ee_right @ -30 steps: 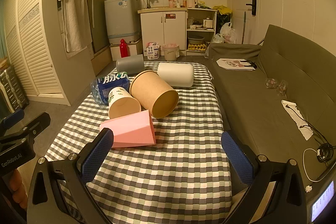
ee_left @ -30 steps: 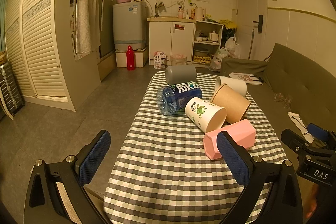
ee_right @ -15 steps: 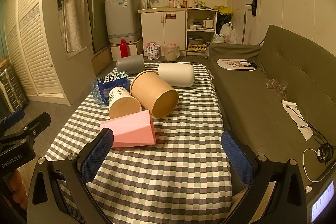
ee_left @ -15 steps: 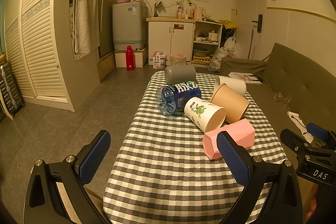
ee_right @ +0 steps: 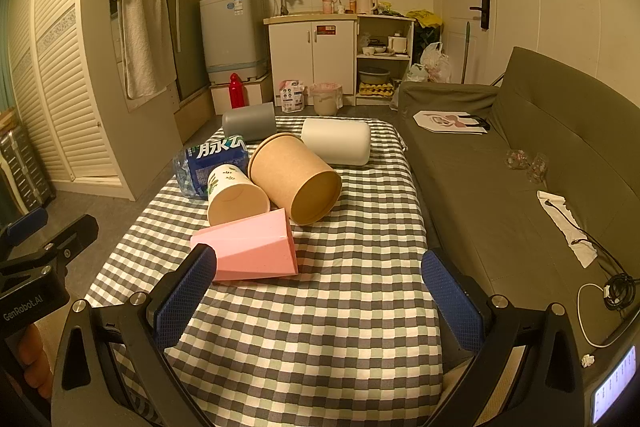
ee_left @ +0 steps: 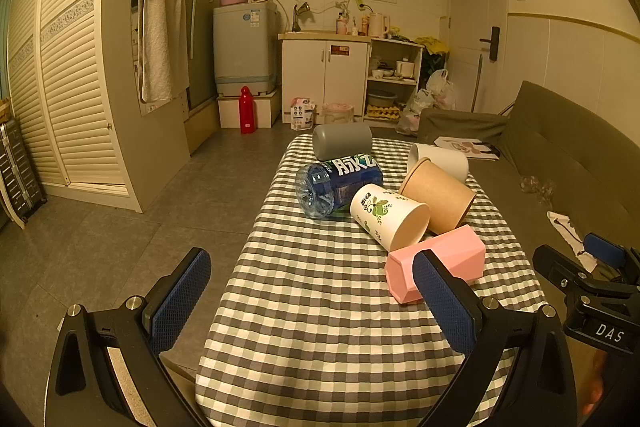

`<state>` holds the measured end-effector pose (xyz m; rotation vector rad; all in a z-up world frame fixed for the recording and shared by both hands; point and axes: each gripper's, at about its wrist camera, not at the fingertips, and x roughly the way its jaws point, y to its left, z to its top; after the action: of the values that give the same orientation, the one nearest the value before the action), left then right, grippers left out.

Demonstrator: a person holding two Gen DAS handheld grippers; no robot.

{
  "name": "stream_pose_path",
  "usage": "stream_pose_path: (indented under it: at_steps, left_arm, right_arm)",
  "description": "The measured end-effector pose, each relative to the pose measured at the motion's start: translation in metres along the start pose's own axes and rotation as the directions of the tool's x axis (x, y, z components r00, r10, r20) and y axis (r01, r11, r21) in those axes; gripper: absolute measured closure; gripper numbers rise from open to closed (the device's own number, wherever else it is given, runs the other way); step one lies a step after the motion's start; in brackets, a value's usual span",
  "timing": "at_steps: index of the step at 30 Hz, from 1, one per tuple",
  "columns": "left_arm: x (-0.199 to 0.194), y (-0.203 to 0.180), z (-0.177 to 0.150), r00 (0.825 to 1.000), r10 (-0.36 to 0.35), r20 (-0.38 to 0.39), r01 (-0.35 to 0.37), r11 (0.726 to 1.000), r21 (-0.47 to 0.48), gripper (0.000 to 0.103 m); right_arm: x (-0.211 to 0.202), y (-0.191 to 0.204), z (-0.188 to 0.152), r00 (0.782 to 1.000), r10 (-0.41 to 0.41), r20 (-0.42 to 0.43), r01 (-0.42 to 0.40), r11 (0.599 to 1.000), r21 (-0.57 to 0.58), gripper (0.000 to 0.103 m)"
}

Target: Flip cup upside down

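Note:
Several cups lie on their sides on a checked tablecloth (ee_left: 320,307): a pink faceted cup (ee_left: 440,263) (ee_right: 256,247) nearest, a white leaf-print paper cup (ee_left: 384,215) (ee_right: 236,193), a brown paper cup (ee_left: 438,197) (ee_right: 296,179), a white cup (ee_left: 440,159) (ee_right: 336,141) and a grey cup (ee_left: 342,139) (ee_right: 249,122). My left gripper (ee_left: 316,301) is open and empty above the table's near left end. My right gripper (ee_right: 320,301) is open and empty, just short of the pink cup.
A blue plastic bottle (ee_left: 336,183) (ee_right: 212,163) lies among the cups. A grey sofa (ee_right: 520,167) runs along the table's right side. The floor (ee_left: 140,227) lies to the left. The other gripper shows at each view's edge (ee_left: 592,287) (ee_right: 36,267).
The left view has shifted very slightly. Nothing on the table has moved and both grippers stay open.

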<state>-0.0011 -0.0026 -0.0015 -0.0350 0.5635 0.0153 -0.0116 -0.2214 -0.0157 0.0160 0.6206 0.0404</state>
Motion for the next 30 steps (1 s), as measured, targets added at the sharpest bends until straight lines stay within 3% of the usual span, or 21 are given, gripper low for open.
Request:
stream_pose_path:
  at_steps: [30]
  left_arm:
    - [-0.006, -0.004, 0.000, 1.000, -0.028, -0.001, 0.028, 1.000, 0.009, 0.000]
  right_arm:
    - [-0.009, 0.003, 0.011, 1.000, 0.010, 0.017, -0.010, 1.000, -0.011, 0.000]
